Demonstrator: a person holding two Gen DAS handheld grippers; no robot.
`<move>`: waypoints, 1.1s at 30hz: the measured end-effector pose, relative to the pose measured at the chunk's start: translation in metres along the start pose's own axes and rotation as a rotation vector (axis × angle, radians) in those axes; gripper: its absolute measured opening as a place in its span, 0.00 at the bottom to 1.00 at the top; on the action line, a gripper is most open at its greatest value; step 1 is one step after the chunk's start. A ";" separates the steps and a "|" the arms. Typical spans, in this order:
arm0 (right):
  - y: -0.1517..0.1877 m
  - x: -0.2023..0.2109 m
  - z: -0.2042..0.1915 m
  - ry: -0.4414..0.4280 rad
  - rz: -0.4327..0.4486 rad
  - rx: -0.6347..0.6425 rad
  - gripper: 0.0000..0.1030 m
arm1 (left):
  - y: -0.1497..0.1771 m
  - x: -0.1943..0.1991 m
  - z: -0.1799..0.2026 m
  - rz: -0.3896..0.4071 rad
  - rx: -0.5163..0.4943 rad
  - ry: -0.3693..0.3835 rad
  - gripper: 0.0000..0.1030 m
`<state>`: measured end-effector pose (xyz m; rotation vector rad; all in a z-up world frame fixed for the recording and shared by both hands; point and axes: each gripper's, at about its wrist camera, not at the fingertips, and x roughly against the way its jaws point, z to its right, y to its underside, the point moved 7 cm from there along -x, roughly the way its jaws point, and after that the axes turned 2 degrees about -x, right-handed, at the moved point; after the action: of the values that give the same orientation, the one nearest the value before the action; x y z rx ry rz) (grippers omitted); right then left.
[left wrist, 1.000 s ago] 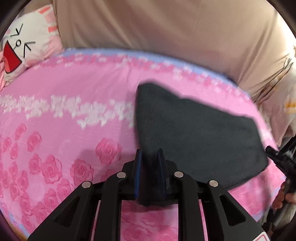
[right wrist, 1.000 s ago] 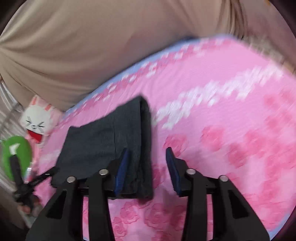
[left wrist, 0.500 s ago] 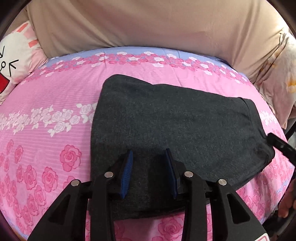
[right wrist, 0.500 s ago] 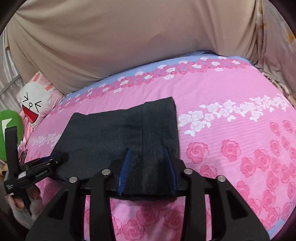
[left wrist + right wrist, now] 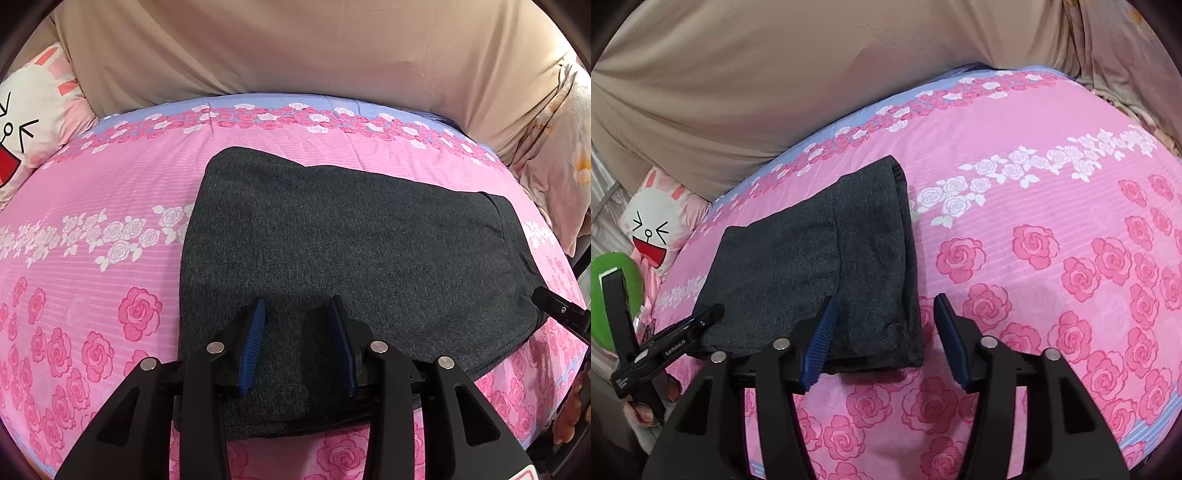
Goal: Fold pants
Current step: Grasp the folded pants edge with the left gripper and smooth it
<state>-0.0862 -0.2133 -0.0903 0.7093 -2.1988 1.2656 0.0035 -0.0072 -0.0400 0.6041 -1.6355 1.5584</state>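
Observation:
The dark grey pants [image 5: 343,251] lie folded into a flat rectangle on the pink rose-print bed sheet [image 5: 92,229]. My left gripper [image 5: 297,314] is open and empty, its blue pads just above the near edge of the pants. In the right wrist view the folded pants [image 5: 812,266] lie left of centre. My right gripper [image 5: 886,314] is open and empty, over the near right corner of the pants. The left gripper's finger [image 5: 683,328] shows at the left there, and the right gripper's tip [image 5: 561,308] shows at the right edge of the left wrist view.
A white cartoon rabbit pillow [image 5: 26,122] lies at the bed's left end, also seen in the right wrist view [image 5: 653,225]. A beige cloth [image 5: 295,48] covers the back behind the bed. A floral pillow [image 5: 569,140] is at the right. A green object [image 5: 609,295] sits at left.
My left gripper was shut on the pants, then let go and opened over them. The pants were laid flat and folded. My right gripper opened wider and drew back to the right.

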 end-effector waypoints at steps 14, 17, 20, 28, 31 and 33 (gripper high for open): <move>0.008 -0.001 -0.005 -0.089 -0.049 -0.037 0.72 | 0.003 0.024 0.004 0.053 0.045 0.095 0.59; 0.014 -0.006 -0.005 -0.117 -0.086 -0.038 0.81 | 0.004 0.045 -0.023 0.094 0.200 0.223 0.81; 0.014 -0.013 -0.008 -0.156 -0.079 -0.043 0.85 | 0.013 0.034 -0.056 0.030 0.338 0.264 0.81; 0.003 -0.005 -0.023 -0.169 -0.045 -0.018 0.28 | 0.014 0.017 -0.050 -0.034 0.298 0.236 0.19; 0.015 0.029 -0.031 -0.172 -0.035 0.028 0.28 | 0.019 0.042 -0.044 -0.053 0.268 0.274 0.18; 0.031 0.037 -0.025 -0.135 -0.060 0.047 0.29 | 0.031 0.048 -0.038 -0.087 0.232 0.262 0.18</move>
<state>-0.1298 -0.1846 -0.0747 0.8959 -2.2423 1.2770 -0.0407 0.0427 -0.0229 0.5568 -1.2306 1.6970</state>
